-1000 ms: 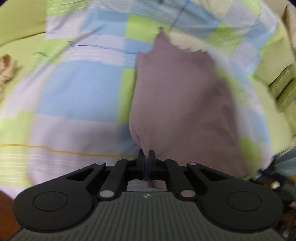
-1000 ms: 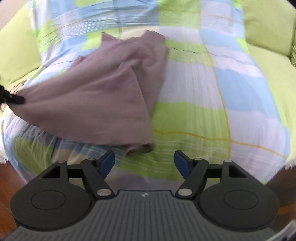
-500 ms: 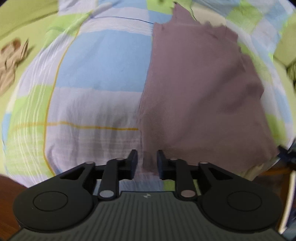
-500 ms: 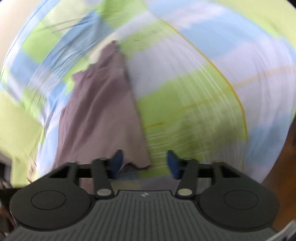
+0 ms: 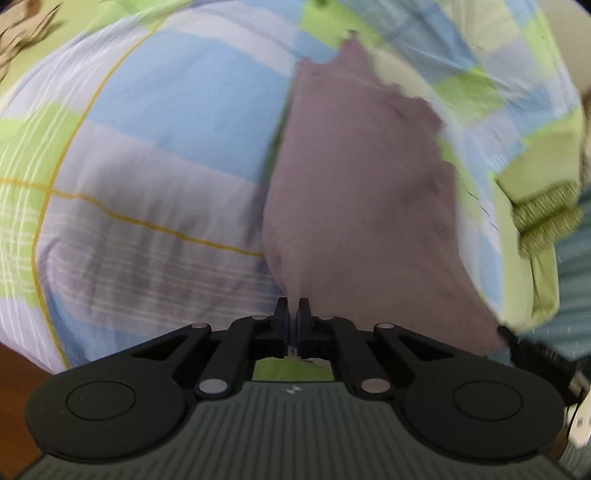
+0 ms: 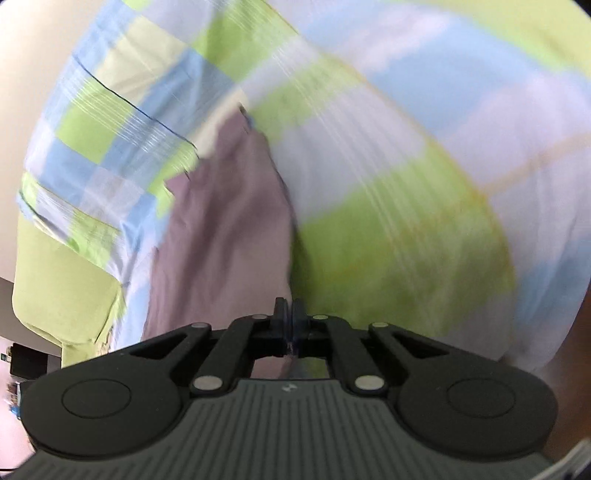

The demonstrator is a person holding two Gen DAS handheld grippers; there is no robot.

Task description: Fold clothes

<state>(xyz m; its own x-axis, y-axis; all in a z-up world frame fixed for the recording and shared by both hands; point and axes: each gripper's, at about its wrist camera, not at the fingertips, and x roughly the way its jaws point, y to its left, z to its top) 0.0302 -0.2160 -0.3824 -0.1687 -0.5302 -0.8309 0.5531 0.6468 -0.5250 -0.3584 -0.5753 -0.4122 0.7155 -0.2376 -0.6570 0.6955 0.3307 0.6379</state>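
A mauve garment [image 5: 354, 177] lies spread on a checked blue, green and white bedsheet [image 5: 155, 110]. My left gripper [image 5: 293, 306] is shut on the garment's near left corner, and the cloth puckers up into the pinch. In the right wrist view the same mauve garment [image 6: 225, 229] stretches away to the left of centre. My right gripper [image 6: 288, 306] is shut on the near right edge of that cloth, with a flap of it hanging below the fingers. Both views are blurred by motion.
Green pillows [image 5: 535, 221] sit at the right of the bed, and a green cushion [image 6: 66, 280] at the left in the right wrist view. A crumpled beige cloth [image 5: 18, 33] lies at the far left. Brown floor [image 5: 22, 362] shows past the bed's near edge.
The left gripper let go of the garment's corner, opened, then shut on it again. The right gripper rolled, moved onto the garment's near edge and closed from wide open to shut on it.
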